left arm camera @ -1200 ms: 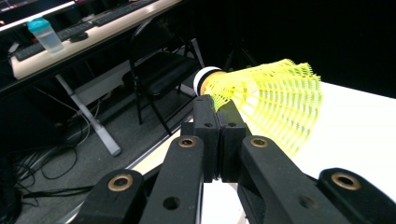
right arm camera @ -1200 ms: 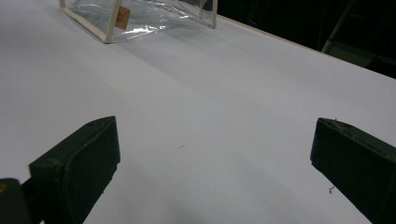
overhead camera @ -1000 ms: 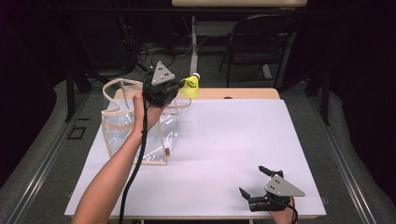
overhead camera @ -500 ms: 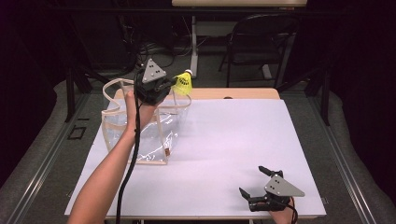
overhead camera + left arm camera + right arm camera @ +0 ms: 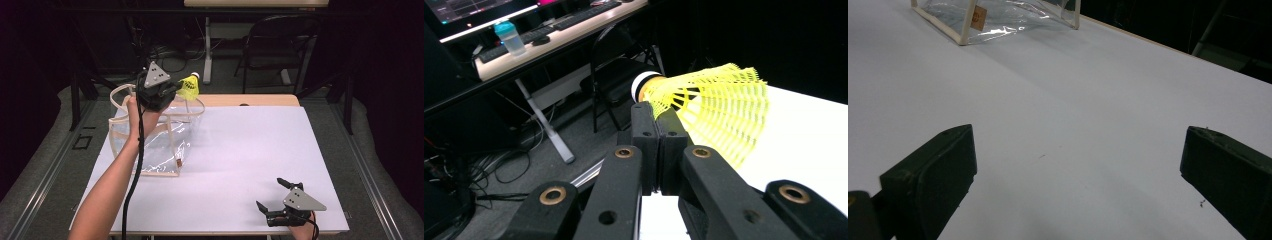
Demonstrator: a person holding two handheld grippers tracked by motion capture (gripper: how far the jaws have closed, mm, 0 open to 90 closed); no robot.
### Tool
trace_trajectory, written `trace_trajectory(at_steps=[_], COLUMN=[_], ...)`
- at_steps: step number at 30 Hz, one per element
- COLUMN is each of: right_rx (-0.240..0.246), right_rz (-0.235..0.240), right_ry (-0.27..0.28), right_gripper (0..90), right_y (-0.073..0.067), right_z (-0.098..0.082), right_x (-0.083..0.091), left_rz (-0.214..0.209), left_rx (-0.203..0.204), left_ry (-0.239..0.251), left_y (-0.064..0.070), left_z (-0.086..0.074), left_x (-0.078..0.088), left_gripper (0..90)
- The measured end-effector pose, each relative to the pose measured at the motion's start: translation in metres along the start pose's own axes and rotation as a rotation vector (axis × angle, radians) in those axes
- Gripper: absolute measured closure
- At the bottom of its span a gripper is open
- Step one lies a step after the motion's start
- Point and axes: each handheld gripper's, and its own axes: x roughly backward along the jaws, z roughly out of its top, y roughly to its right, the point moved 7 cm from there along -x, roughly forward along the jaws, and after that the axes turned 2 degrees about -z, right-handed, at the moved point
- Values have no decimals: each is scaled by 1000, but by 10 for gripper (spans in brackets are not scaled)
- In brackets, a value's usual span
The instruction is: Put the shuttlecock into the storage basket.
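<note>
The left claw (image 5: 176, 88) is clamped on a yellow shuttlecock (image 5: 189, 87) (gripped by its mesh skirt) and holds it in the air above the far rim of a clear bag (image 5: 150, 145) on the counter (image 5: 240, 150). The right claw (image 5: 272, 195) rests at the near right corner, its jaws wide apart with nothing between them.

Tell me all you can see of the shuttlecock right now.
The shuttlecock is a yellow, plastic-looking one: an open mesh skirt flaring from a cork with a white band and black tip. The left gripper, jaws shut, pinches the skirt's edge near the cork. It is held in the air, lying roughly level, above the far rim of the clear bag. Nothing else touches it.
</note>
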Motion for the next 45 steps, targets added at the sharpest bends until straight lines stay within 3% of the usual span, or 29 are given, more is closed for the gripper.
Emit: trace_trajectory(at_steps=[45], right_rx=[-1], right_rz=[-4], right_ry=[25], right_gripper=[11], right_y=[0], right_z=[2], right_x=[2], left_rz=[73], left_rx=[32], left_ry=[-8], left_y=[-38], left_z=[-22], left_x=[34], left_gripper=[894])
